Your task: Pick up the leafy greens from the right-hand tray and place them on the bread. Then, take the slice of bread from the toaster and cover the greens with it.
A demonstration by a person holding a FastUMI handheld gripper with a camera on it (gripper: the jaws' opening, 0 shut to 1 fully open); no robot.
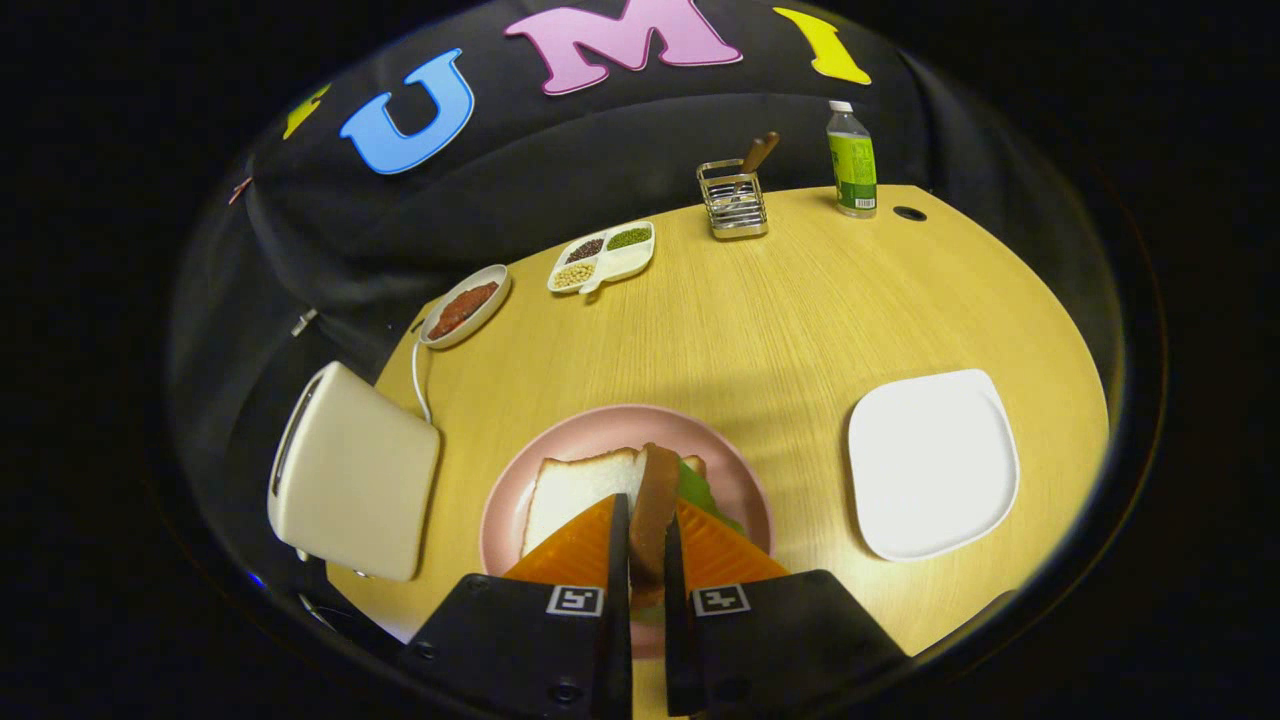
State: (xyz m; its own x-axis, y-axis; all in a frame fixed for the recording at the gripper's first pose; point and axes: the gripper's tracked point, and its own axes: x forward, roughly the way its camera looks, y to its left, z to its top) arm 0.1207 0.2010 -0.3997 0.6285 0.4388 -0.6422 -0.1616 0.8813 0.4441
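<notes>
Open tabletop point(780, 320) between toaster point(350, 475) and white tray point(935, 460).

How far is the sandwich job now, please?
Looks done: the greens lie on the bread on the pink plate, and the white tray is bare. In hand: the hand-held gripper is shut on a toasted slice, held on edge over the plate. Left: lay it flat over the greens and release.

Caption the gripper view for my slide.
Gripper shut on toast slice above bread and greens on pink plate.
</notes>
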